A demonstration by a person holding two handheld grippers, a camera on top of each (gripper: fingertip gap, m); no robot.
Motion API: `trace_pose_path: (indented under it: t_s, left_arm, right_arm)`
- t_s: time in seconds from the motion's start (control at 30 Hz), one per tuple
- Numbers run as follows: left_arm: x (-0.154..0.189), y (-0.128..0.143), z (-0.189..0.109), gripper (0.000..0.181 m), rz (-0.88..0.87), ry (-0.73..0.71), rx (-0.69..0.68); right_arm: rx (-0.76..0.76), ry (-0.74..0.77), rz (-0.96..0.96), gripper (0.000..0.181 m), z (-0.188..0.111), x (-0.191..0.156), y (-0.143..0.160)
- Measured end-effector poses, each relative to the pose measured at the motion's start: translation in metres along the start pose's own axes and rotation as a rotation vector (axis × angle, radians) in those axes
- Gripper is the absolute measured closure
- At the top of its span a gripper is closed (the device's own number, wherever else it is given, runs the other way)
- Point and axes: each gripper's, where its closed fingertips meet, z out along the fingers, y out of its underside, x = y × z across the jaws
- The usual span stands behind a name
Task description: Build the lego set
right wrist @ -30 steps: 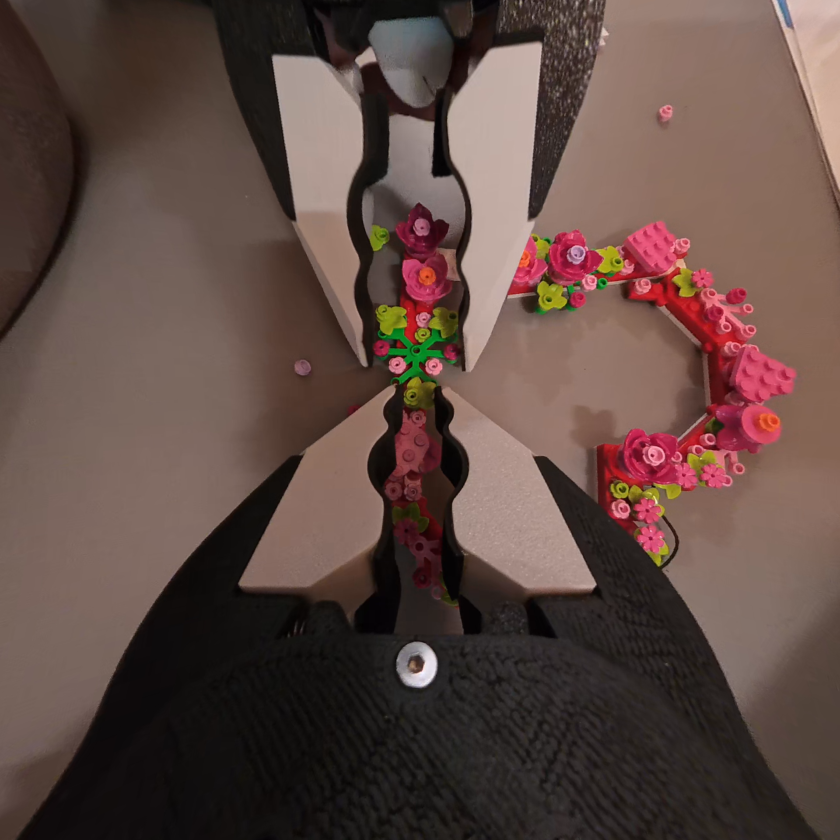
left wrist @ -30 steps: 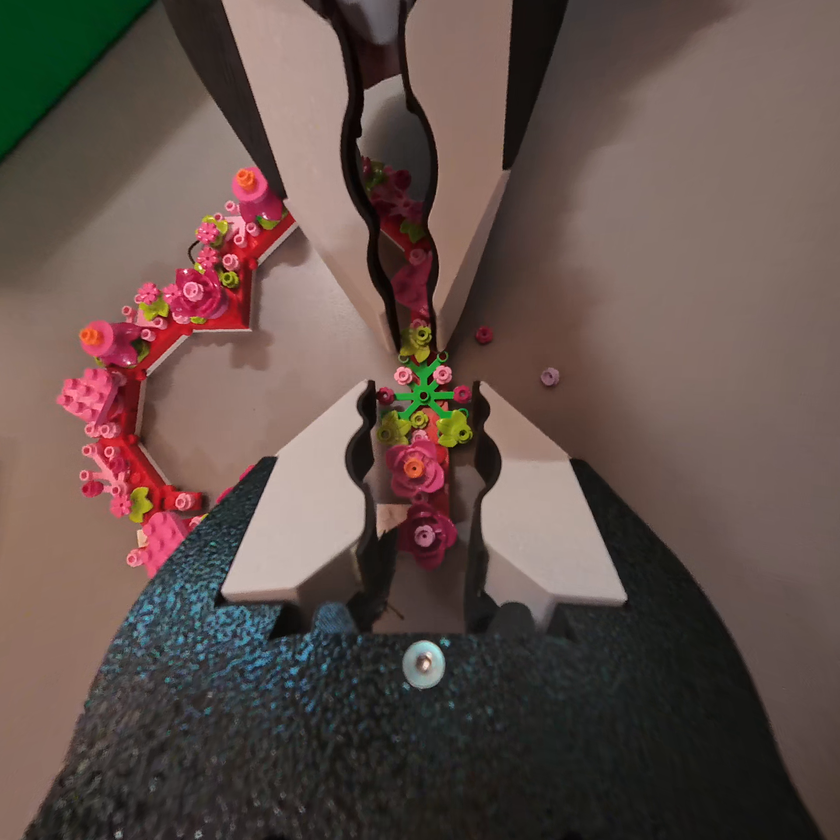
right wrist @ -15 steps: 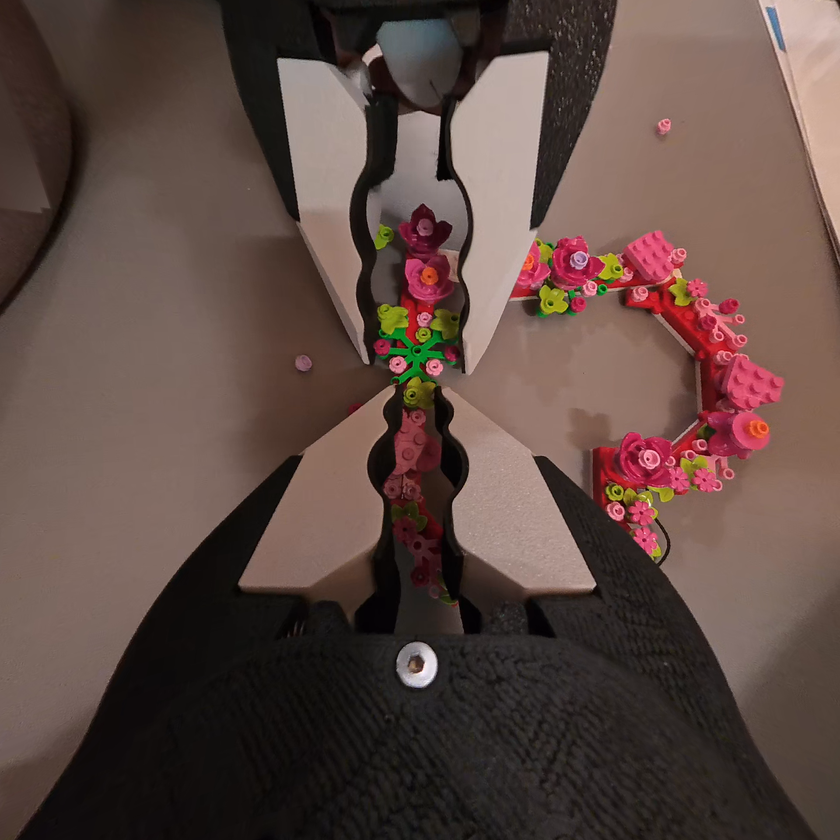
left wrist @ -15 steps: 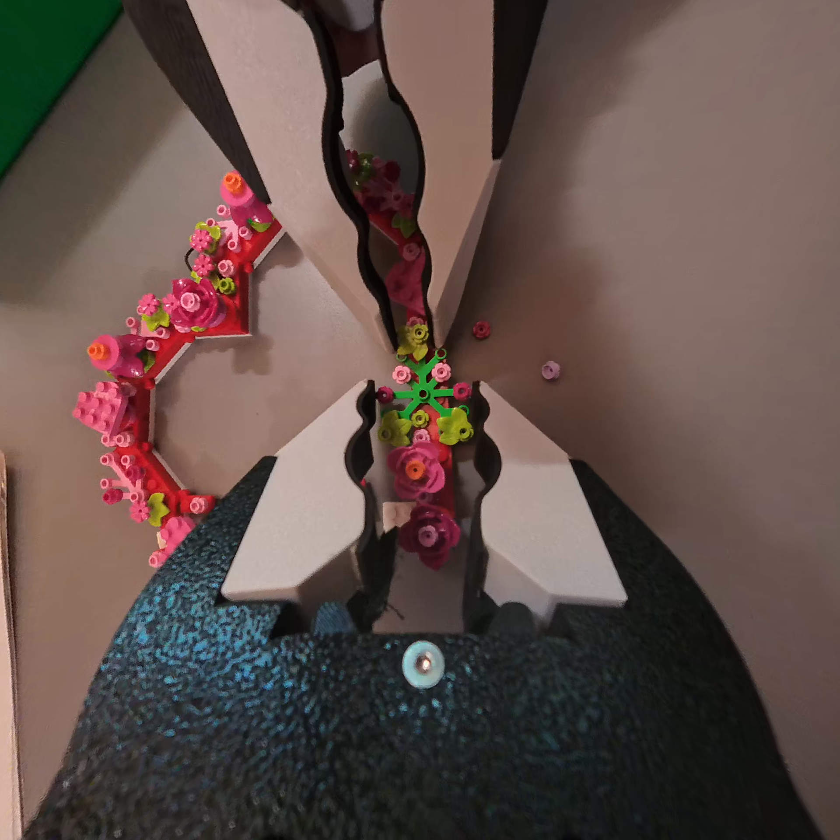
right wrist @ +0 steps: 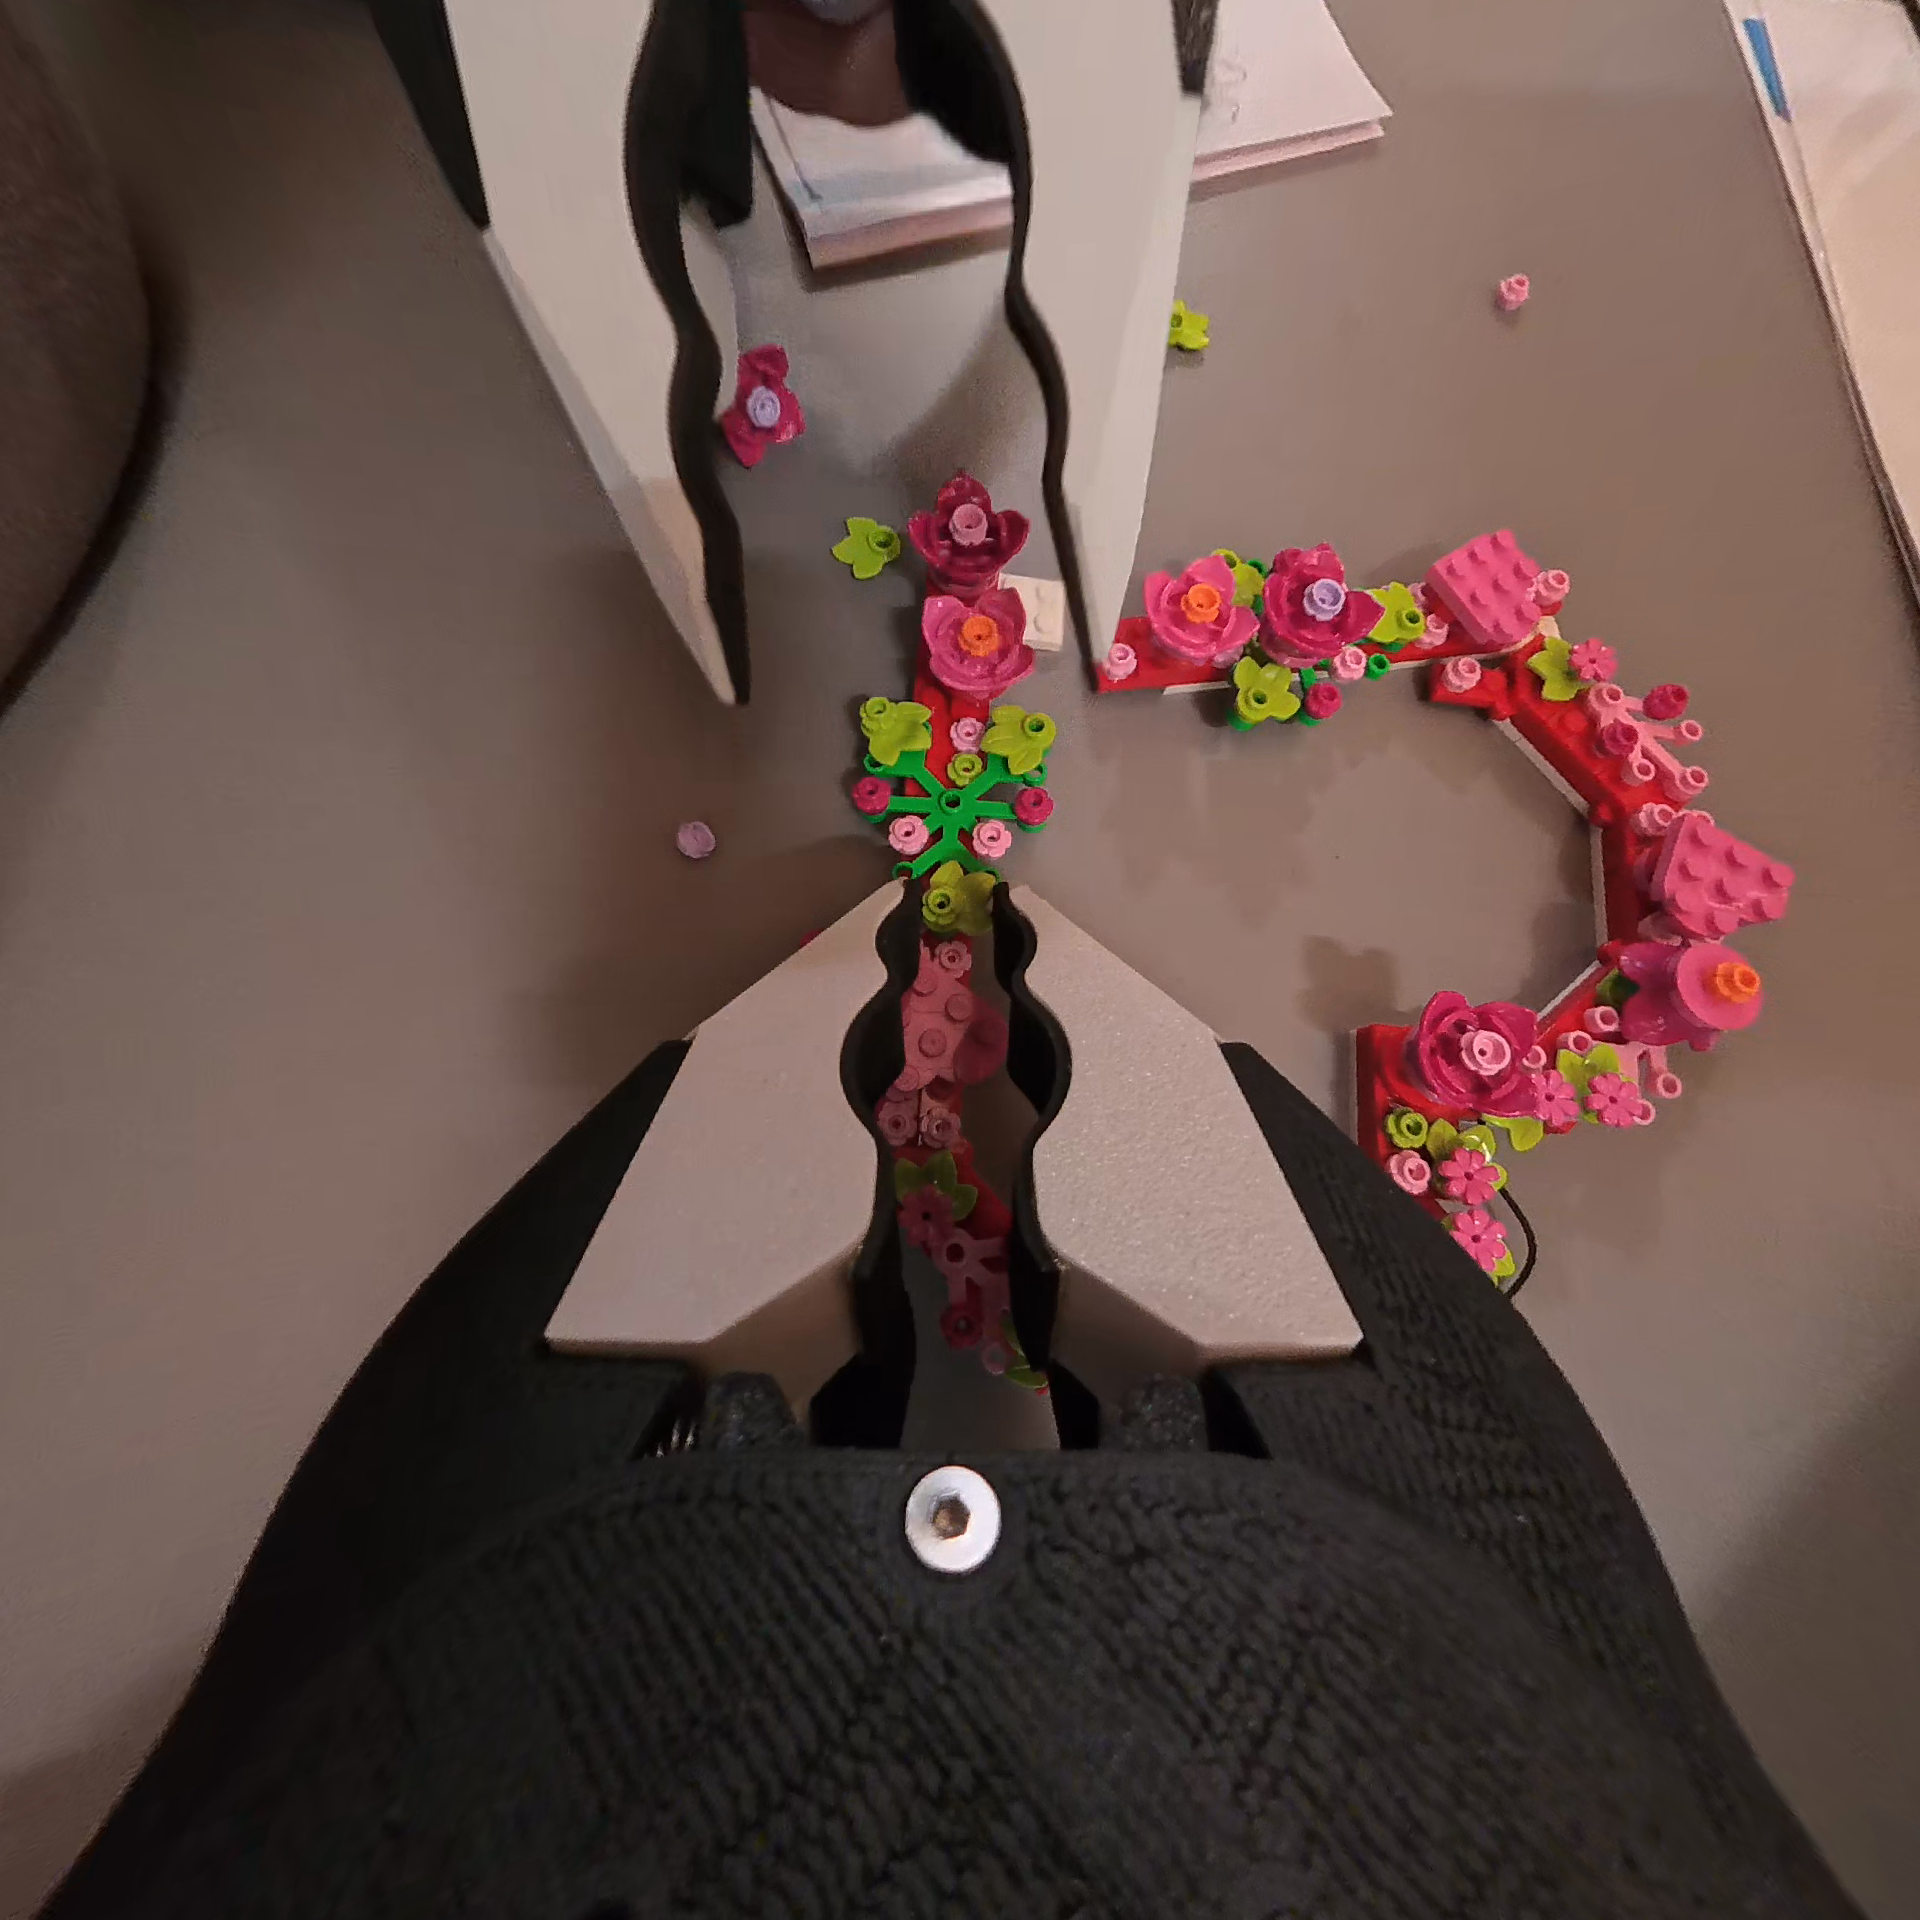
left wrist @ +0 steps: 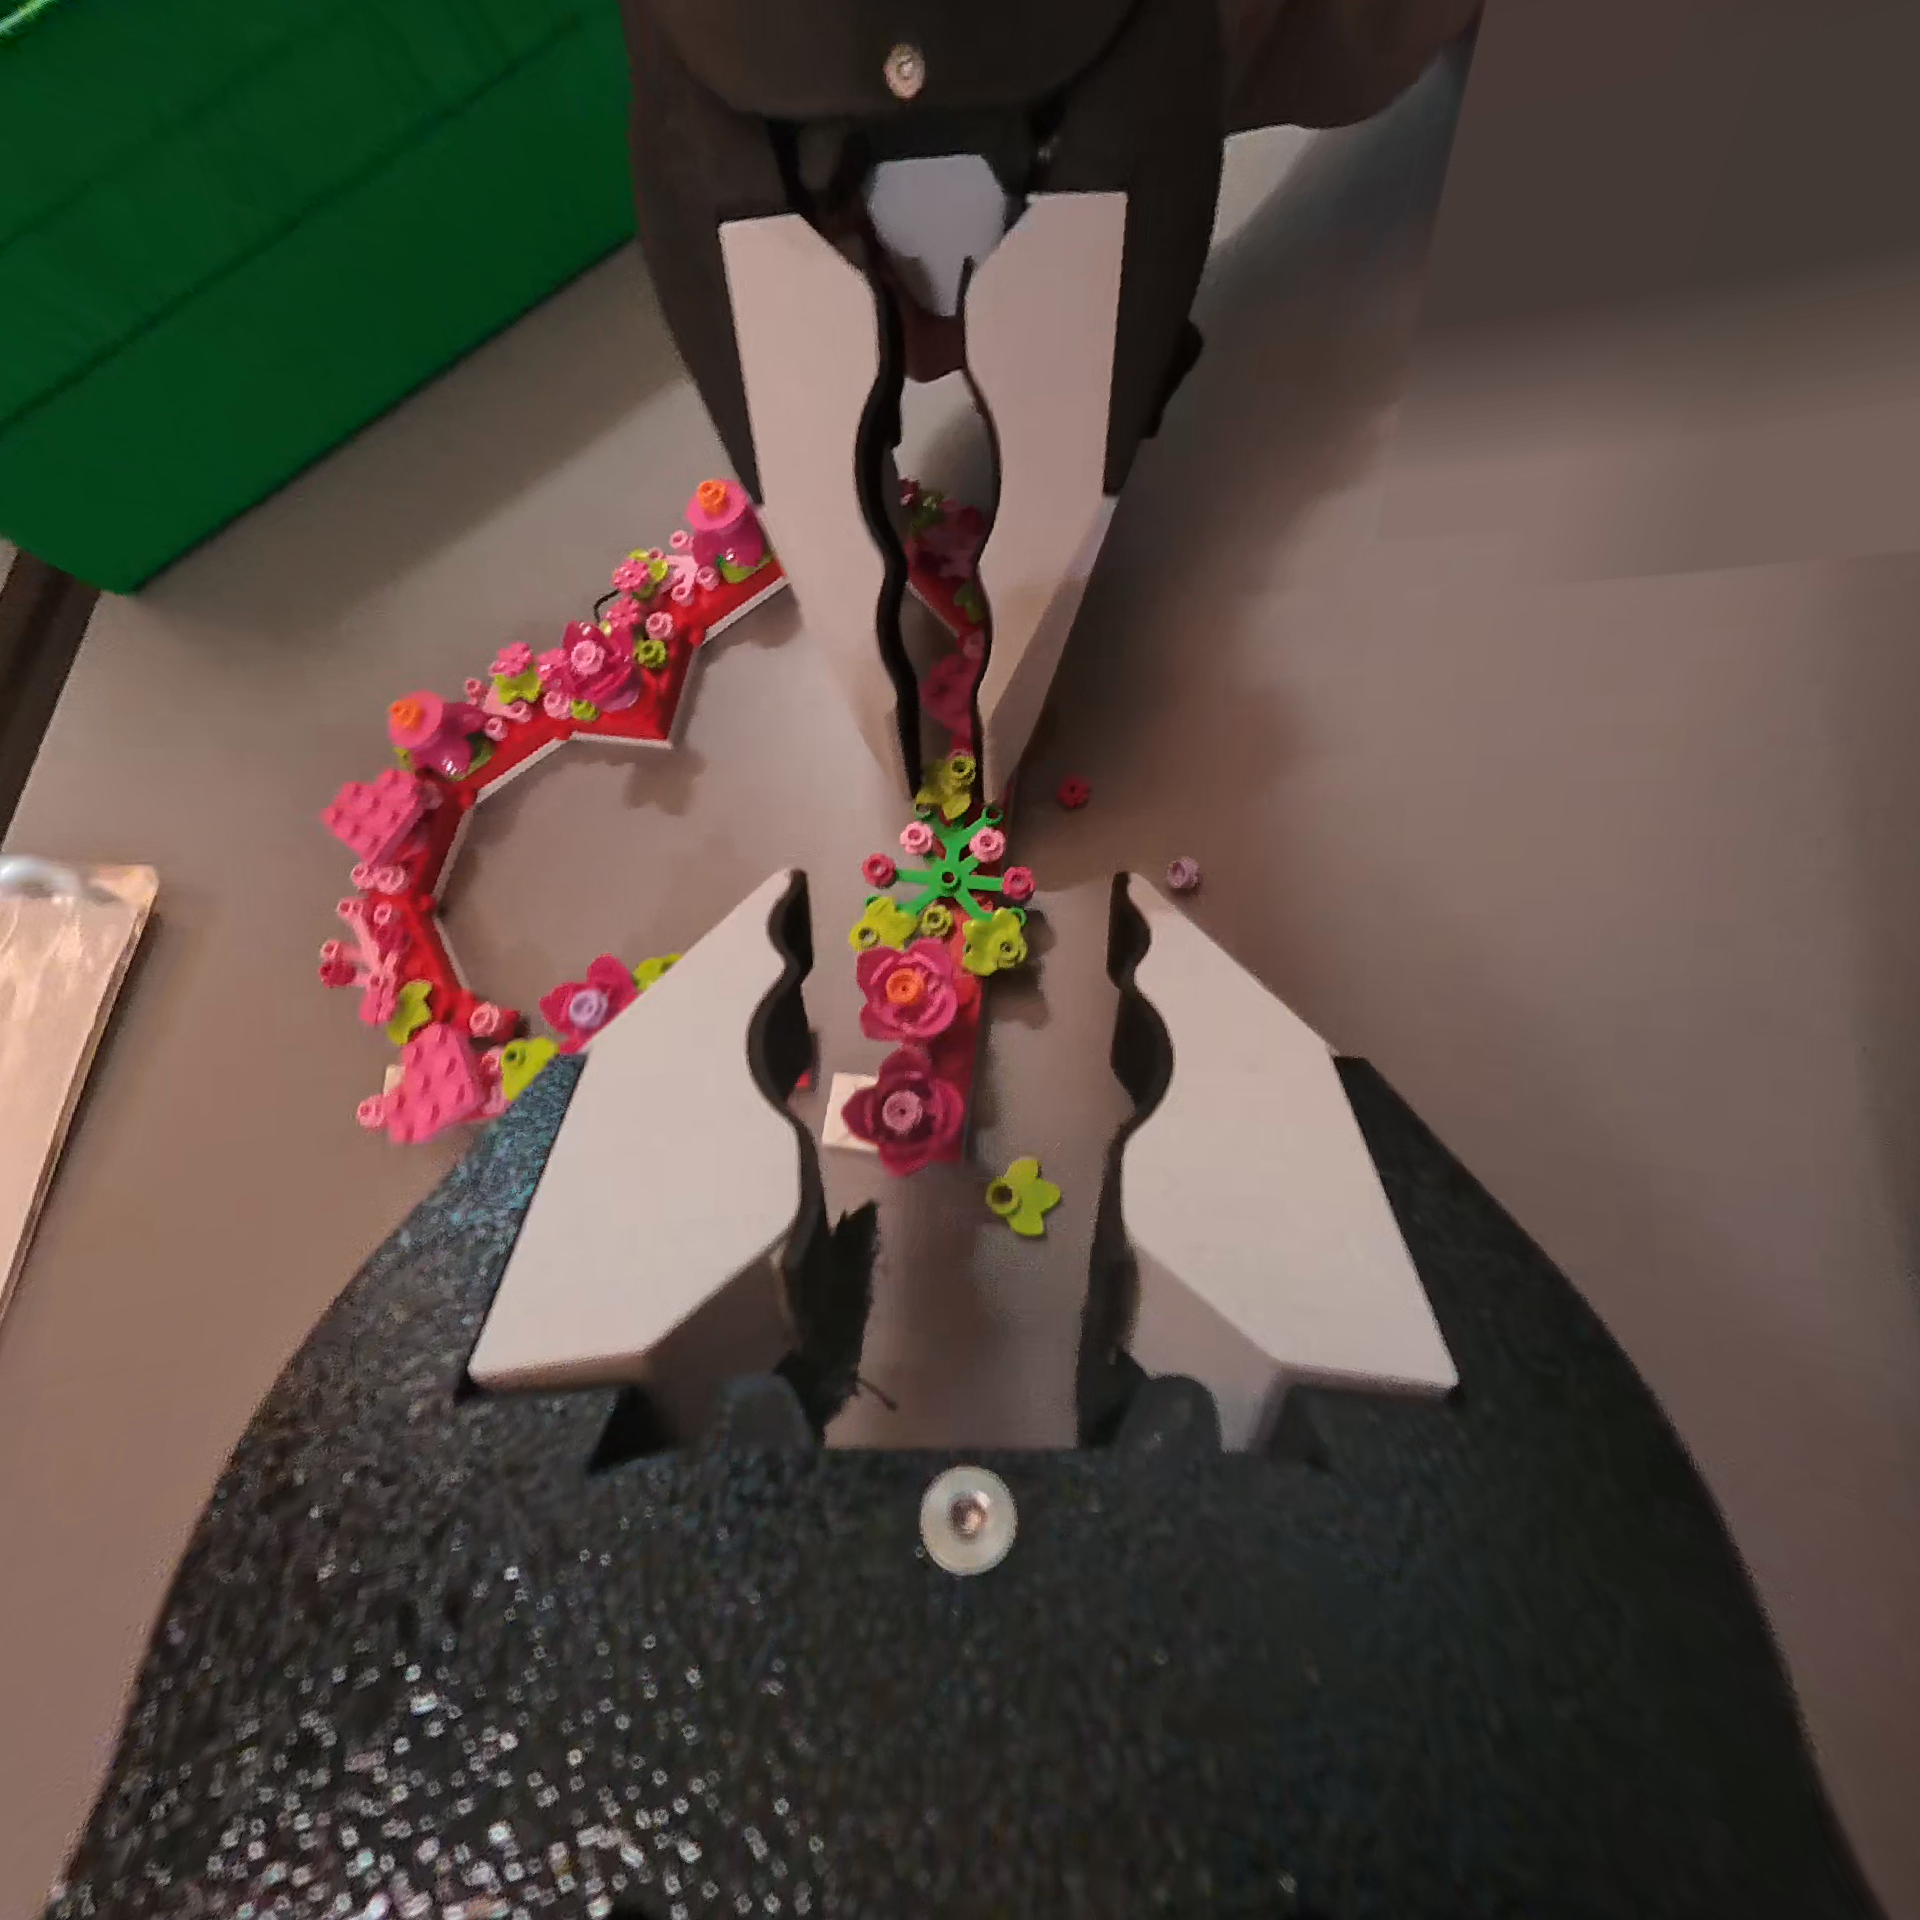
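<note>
We see the right gripper (right wrist: 951, 899) clamped on the red flower strip (right wrist: 961, 727); the left gripper (left wrist: 956, 883) stands wide apart, holding nothing.

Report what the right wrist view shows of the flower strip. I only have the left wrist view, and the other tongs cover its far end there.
Observer: The right tongs are shut on the flower strip. Its pale pink end runs between their fingers, nearly to the base.
Operator: List any loose piece hidden behind my own gripper.
Observer: A dark pink flower with a lilac centre lies on the table, next to one finger of the open left tongs and apart from the strip.
Operator: Name what lies beyond that.
Observer: A paper booklet lies on the table behind the left tongs.
</note>
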Motion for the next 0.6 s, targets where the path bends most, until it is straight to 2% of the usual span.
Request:
trace_pose_path:
  t_s: [0.23, 0.4, 0.6]
  left_arm:
    - [-0.012, 0.007, -0.012, 0.126, -0.012, -0.051, -0.011]
    - [-0.014, 0.006, -0.013, 0.126, 0.002, -0.057, -0.012]
    - [-0.01, 0.006, -0.009, 0.125, 0.007, -0.038, -0.018]
  right_arm:
    - [0.038, 0.036, 0.021, 0.17, -0.004, 0.009, -0.005]
    - [-0.011, 0.147, 0.088, 0.169, -0.006, 0.034, 0.006]
    - [-0.038, 0.168, 0.089, 0.167, -0.006, 0.038, 0.009]
